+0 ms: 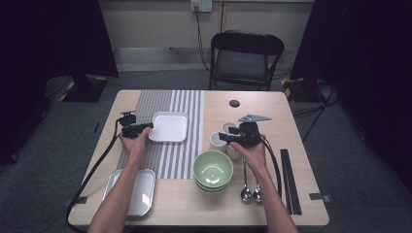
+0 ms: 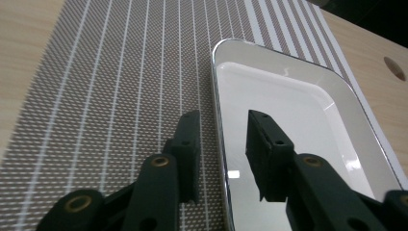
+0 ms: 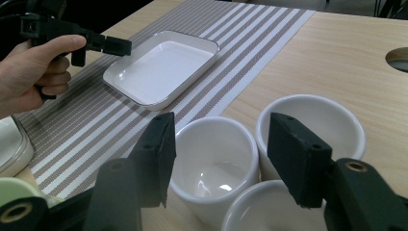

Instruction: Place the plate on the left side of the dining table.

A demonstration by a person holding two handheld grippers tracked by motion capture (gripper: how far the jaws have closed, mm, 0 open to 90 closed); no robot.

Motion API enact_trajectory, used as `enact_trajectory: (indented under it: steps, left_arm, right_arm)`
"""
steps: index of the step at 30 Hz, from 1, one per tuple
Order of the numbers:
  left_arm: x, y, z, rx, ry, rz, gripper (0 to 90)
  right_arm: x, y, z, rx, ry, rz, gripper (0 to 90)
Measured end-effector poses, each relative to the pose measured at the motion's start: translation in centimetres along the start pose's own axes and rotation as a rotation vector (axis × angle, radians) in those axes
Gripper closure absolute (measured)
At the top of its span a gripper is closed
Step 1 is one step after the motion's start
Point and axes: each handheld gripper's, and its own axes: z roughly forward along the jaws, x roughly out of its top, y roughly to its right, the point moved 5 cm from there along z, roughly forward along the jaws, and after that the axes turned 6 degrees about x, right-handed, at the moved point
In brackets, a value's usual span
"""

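A white rectangular dish (image 1: pixel 169 127) lies on the striped placemat (image 1: pixel 170 160). My left gripper (image 1: pixel 148 125) is at the dish's left edge. In the left gripper view its jaws (image 2: pixel 219 130) stand apart on either side of the dish (image 2: pixel 288 110) rim, with a gap on each side. My right gripper (image 1: pixel 221 137) hovers over three white cups (image 1: pixel 218 141) right of the mat. In the right gripper view its jaws (image 3: pixel 221 144) are spread wide just above and in front of one cup (image 3: pixel 211 163), and the pads look clear of it.
Stacked green bowls (image 1: pixel 213 170) sit at the front centre. A second white dish (image 1: pixel 138 191) lies at the front left. Two spoons (image 1: pixel 246 191) and black chopsticks (image 1: pixel 290 182) lie at the front right. A cable hole (image 1: pixel 234 103) and a chair (image 1: pixel 245 58) are beyond.
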Motion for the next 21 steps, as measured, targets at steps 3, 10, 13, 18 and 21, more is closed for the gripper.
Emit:
enact_trajectory:
  steps: [3,10,13,18,21]
  left_arm:
    - [0.1,0.3,-0.9,-0.040,0.006,0.045,59.1]
    - [0.1,0.3,-2.6,-0.109,0.013,0.121,49.1]
    - [-0.1,-0.1,-3.8,-0.119,0.022,0.144,44.6]
    - [-0.4,-0.6,-5.6,-0.150,0.041,0.193,34.3]
    - [-0.8,-0.7,-6.6,-0.173,0.055,0.230,30.6]
  right_arm:
    - [0.1,-0.4,-0.2,0.009,0.003,-0.005,43.5]
    - [0.2,-1.6,-0.8,0.023,-0.003,-0.029,43.9]
    - [0.2,-2.0,-1.3,0.040,-0.003,-0.032,43.9]
    - [-0.1,-2.9,-1.9,0.054,-0.009,-0.037,43.8]
    - [-0.2,-3.5,-2.1,0.074,-0.008,-0.044,45.1]
